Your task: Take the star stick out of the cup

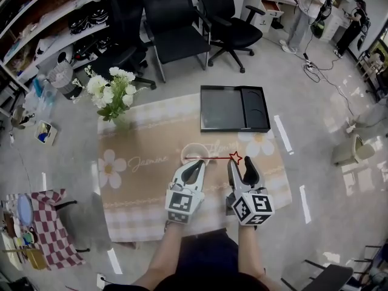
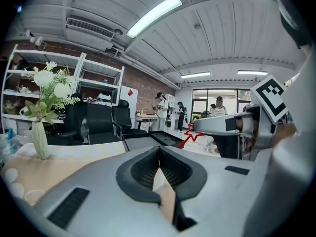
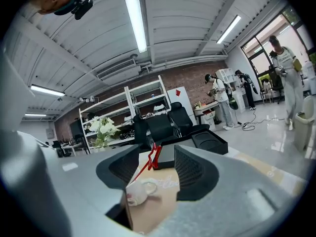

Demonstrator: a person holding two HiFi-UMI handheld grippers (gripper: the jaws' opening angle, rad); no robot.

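Note:
A white cup (image 1: 194,150) stands on the beige tablecloth (image 1: 145,180). The red star stick (image 1: 210,158) lies nearly level, one end at the cup and its star (image 1: 235,157) pointing right. My right gripper (image 1: 239,160) is open, with the star between its spread jaws and the pads clear of it. In the right gripper view the star (image 3: 154,154) hangs in the gap of that gripper (image 3: 157,152), above the cup (image 3: 137,191). My left gripper (image 1: 196,163) is shut, tips at the cup's near rim. In its own view, the left gripper (image 2: 158,149) has its pads meeting, with nothing clearly between them.
A black tray (image 1: 235,108) lies behind the cup. A vase of white flowers (image 1: 112,96) stands at the cloth's far left corner. Office chairs (image 1: 176,23) stand beyond the table, people (image 1: 306,11) farther right. A checked stool (image 1: 48,229) sits at the lower left.

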